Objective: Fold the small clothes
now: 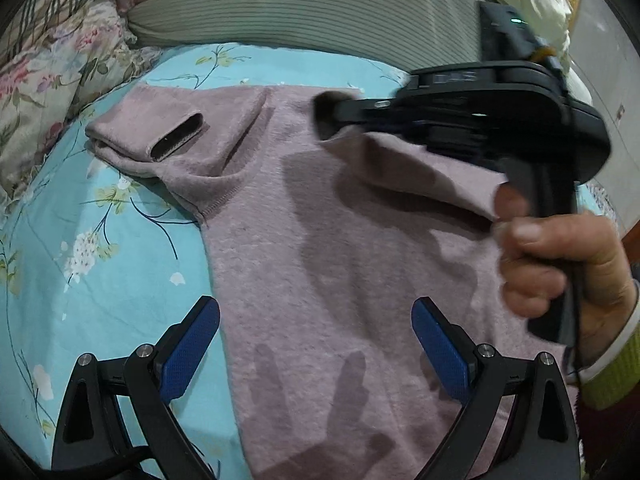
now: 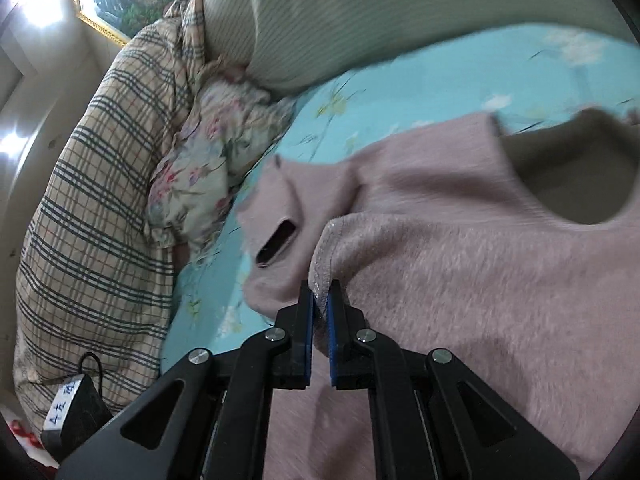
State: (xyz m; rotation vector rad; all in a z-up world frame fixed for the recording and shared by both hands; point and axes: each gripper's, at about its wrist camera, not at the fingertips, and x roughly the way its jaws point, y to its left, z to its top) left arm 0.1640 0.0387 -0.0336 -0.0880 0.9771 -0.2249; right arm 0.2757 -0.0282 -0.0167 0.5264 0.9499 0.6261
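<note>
Sweater, left wrist view: fuzzy pale-pink knit sweater (image 1: 320,248) lies spread on the turquoise floral bed sheet (image 1: 80,248), its long axis running from the near hem up toward the grey ribbed cushion (image 1: 300,4).
Sleeve, left wrist view: one sleeve already lies folded across the sweater's far left corner, its open cuff (image 1: 176,140) facing up.
Left hand-held gripper: released, blue pads spread wide (image 1: 316,356) above the sweater's near hem, touching nothing that I can see.
Right hand-held gripper, left wrist view: (image 1: 326,114) reaches in from the sweater's right side, held by a hand (image 1: 560,264), a flap of the knit rising to its tip.

Sweater, right wrist view: the sweater (image 2: 460,280) fills the right half; folded cuff and sheet (image 2: 400,92) lie left of it.
Right hand-held gripper, right wrist view: clenched (image 2: 319,304) on the sweater's raised edge, fabric pinched between the pads.
Key relation: the held right edge must cross toward the folded sleeve, across the long axis; the right hand is the nearer, I judge.
</note>
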